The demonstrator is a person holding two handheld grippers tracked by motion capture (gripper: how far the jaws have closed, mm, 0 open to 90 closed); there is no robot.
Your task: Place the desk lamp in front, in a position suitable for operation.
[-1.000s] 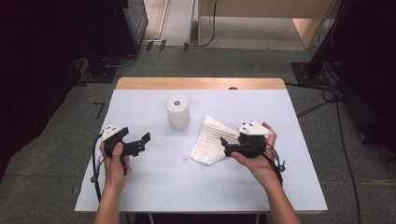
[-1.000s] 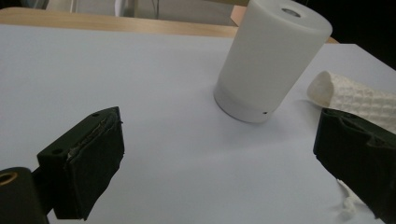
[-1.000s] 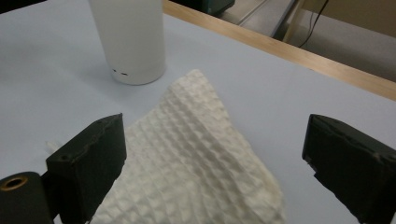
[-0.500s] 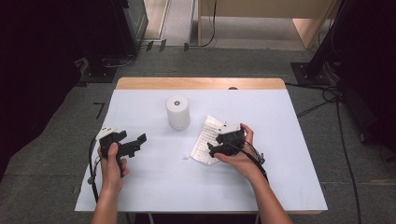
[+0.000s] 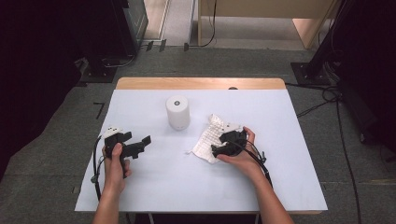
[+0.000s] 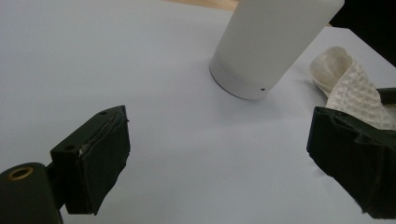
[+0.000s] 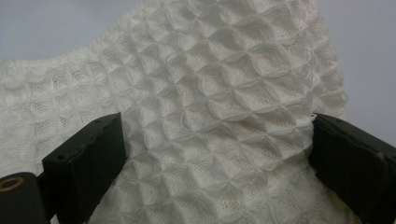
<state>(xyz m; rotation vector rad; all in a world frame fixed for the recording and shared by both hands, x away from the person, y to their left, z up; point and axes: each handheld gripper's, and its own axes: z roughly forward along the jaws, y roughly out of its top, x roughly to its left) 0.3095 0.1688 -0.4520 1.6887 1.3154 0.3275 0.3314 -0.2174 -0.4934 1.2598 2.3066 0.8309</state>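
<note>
A white waffle-weave cloth [image 5: 208,138] lies crumpled on the pale table [image 5: 154,186], right of centre. My right gripper [image 5: 218,150] hovers low over it, open, its jaws straddling the weave [image 7: 210,116] without pinching it. A white cylinder [image 5: 178,112] stands upright near the table's middle, just left of the cloth. My left gripper [image 5: 142,143] is held at the table's left side, open and empty, pointing toward the cylinder [image 6: 271,42] and the cloth's edge [image 6: 355,88].
A wooden strip [image 5: 201,83] runs along the table's far edge. Dark equipment stands [image 5: 107,60] and cables [image 5: 322,93] sit on the grey carpet around the table.
My right gripper has moved left and down from beside the cloth to directly over it. The left gripper has shifted only slightly.
</note>
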